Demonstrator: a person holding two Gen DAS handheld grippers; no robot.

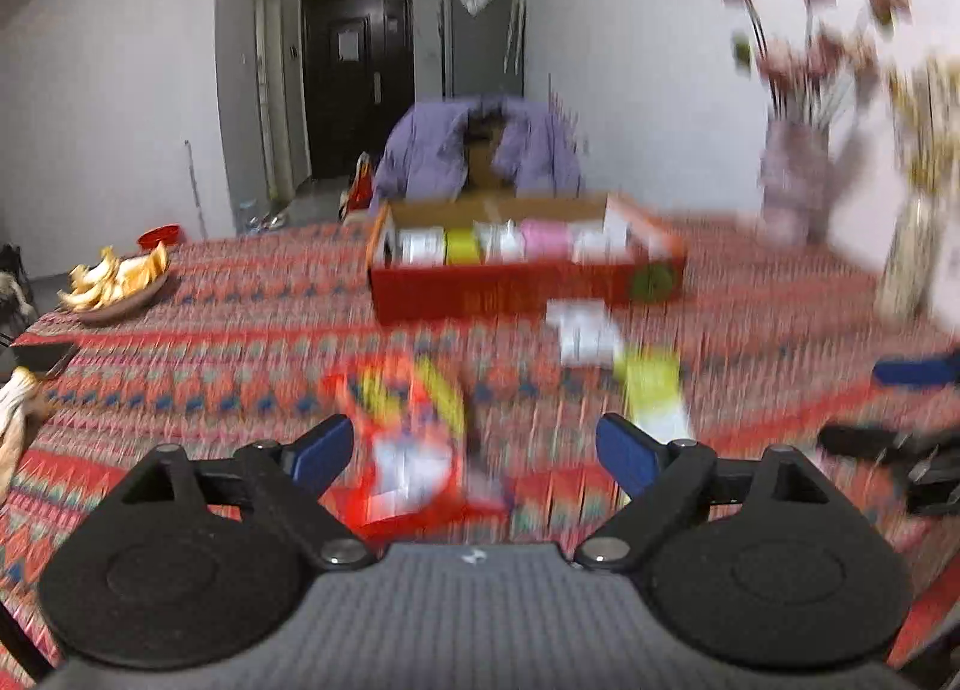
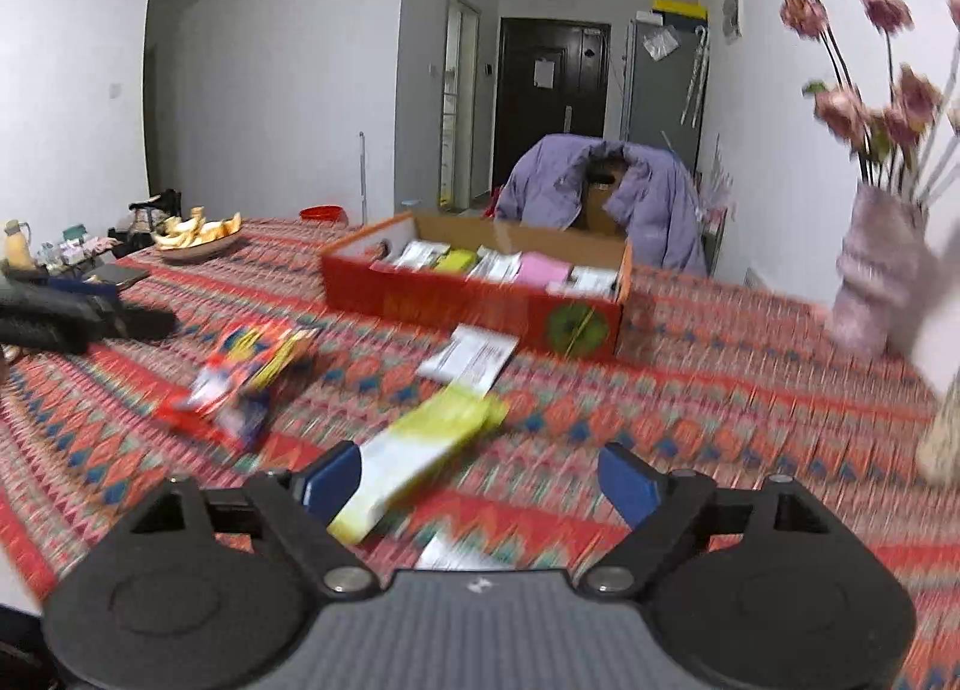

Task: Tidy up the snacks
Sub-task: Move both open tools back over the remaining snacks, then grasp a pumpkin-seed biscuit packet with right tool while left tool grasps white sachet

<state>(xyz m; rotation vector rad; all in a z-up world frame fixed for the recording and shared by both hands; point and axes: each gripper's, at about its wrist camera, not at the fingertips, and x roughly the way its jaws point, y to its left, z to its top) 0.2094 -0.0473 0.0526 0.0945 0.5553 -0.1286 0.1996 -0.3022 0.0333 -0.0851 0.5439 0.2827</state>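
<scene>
While both of my grippers hang over the patterned tablecloth [image 2: 690, 384], the scene reads as follows.

Left gripper [image 1: 474, 453]: my jaws stand wide and grip nothing; the blue pads [image 1: 327, 450] sit either side of the red snack packet [image 1: 408, 444] without pressing on it.

Right gripper [image 2: 480, 480]: my jaws stand wide and empty; the near end of the yellow-green packet [image 2: 420, 450] lies just beside my left pad.

Red snack packet: flat on the cloth, left of the yellow-green packet, blurred in both views.

Yellow-green packet: flat on the cloth, lying at a slant between my grippers and the box.

White packet [image 2: 468, 357]: flat on the cloth, just in front of the box and near the far end of the yellow-green packet.

Red cardboard box [image 2: 480, 306]: open-topped, further back on the table; white, yellow-green and pink packets stand in a row inside it.

Bowl [image 2: 198, 237]: far left on the table, holding pale yellow pieces I cannot identify.

Vase of pink flowers [image 2: 870, 276]: far right on the table, blurred.

Chair with purple jacket [image 2: 606, 192]: behind the table, beyond the box.
</scene>
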